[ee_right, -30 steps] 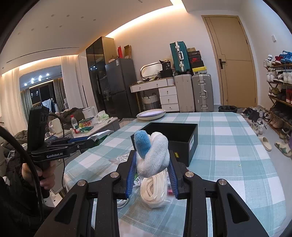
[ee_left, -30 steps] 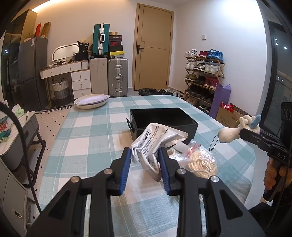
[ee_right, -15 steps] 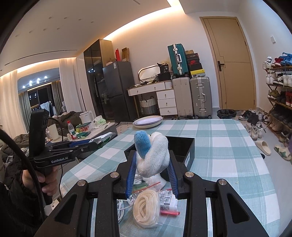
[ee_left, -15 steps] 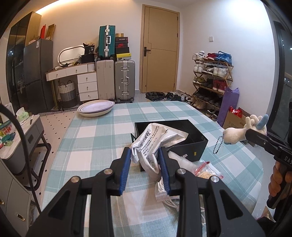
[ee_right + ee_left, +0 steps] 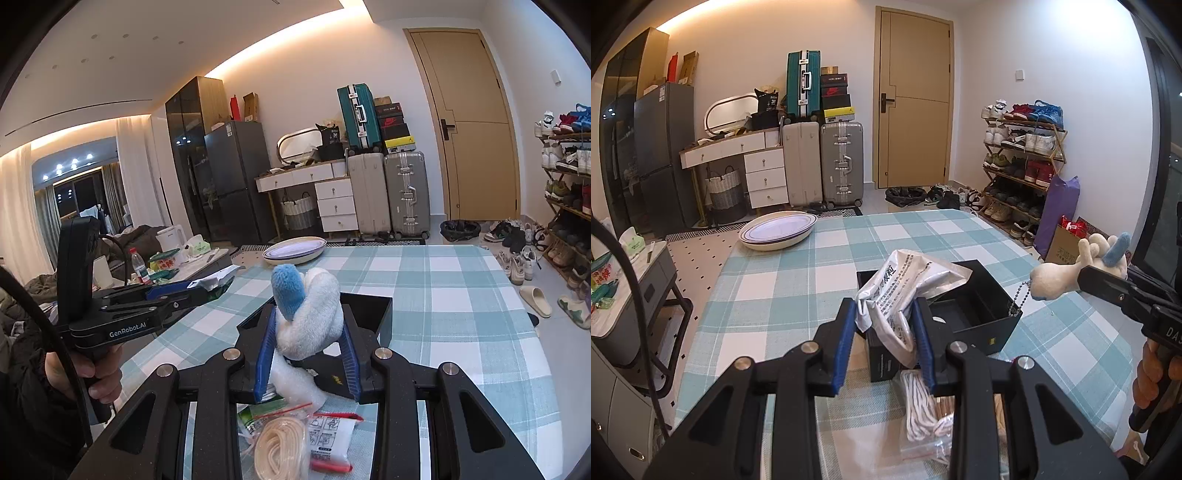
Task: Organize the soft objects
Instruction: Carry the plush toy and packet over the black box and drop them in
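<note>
L gripper [image 5: 884,339]: clenched on crumpled white printed pouch [image 5: 905,291], blue pads [image 5: 846,347] pinching its lower part; top of pouch flares up and to the right. Held off the table, in front of near-left corner of black box [image 5: 975,314]. Same gripper seen side-on in R wrist view, w/ pouch tip poking out past the jaws.

R gripper [image 5: 308,343]: clenched on white plush toy w/ blue ear [image 5: 308,314], pads [image 5: 266,354] squeezing its sides. In L wrist view, plush sits at far right edge, above table edge, just right of box; bead chain [image 5: 1019,299] dangles from it, lower end level w/ box rim. Contact w/ rim: can't tell.

Black box: open-topped, on teal-and-white checked tablecloth [image 5: 798,280], mid-table. Inside looks mostly bare; small pale item on floor of box, ID unclear.

Still on cloth, near side of box: clear bag of white cord [image 5: 923,410]; in R wrist view, coiled cream cord in bag [image 5: 277,450], white sachet w/ red strip [image 5: 330,439] beside it, white foam piece [image 5: 291,384] just behind, green-labelled packet [image 5: 258,410] to the left.

Far end of table: stacked oval dishes [image 5: 777,232], well apart from box.

Person's hand [image 5: 92,373] on L gripper handle; fingers of the other hand [image 5: 1152,376] on R handle.
</note>
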`<state>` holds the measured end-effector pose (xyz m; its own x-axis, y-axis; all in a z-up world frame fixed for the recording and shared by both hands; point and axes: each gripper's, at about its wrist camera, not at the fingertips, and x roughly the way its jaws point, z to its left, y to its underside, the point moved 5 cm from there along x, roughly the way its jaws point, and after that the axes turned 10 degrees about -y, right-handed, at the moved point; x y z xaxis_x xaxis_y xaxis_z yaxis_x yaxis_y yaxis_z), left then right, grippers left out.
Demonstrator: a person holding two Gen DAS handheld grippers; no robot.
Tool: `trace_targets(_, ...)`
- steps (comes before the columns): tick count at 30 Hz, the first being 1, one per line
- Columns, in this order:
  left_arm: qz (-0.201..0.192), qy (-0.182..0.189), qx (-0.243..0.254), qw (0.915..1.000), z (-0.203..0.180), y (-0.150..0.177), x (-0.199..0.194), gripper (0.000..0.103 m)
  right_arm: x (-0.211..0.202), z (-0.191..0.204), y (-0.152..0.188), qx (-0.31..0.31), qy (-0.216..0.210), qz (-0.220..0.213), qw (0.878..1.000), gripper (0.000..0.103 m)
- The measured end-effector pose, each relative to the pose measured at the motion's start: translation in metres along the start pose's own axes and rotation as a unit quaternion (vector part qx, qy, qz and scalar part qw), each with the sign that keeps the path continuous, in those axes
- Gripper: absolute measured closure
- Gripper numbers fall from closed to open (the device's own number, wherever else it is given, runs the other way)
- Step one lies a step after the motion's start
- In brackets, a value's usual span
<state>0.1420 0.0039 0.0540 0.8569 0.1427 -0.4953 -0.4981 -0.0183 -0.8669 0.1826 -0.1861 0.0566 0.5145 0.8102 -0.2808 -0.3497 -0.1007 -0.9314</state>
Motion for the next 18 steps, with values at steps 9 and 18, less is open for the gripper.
trace_targets(9,0.007,0.004,-0.002,1.0,-0.001,-0.01,0.024,0.073,0.03,-0.016,-0.005,0.009,0.003,0.017,1.0,0.07)
trace_targets(18,0.023,0.01,0.006,0.9997,-0.01,-0.011,0.05,0.073,0.058,-0.03,-0.005,0.014,0.005,0.039,0.999,0.07)
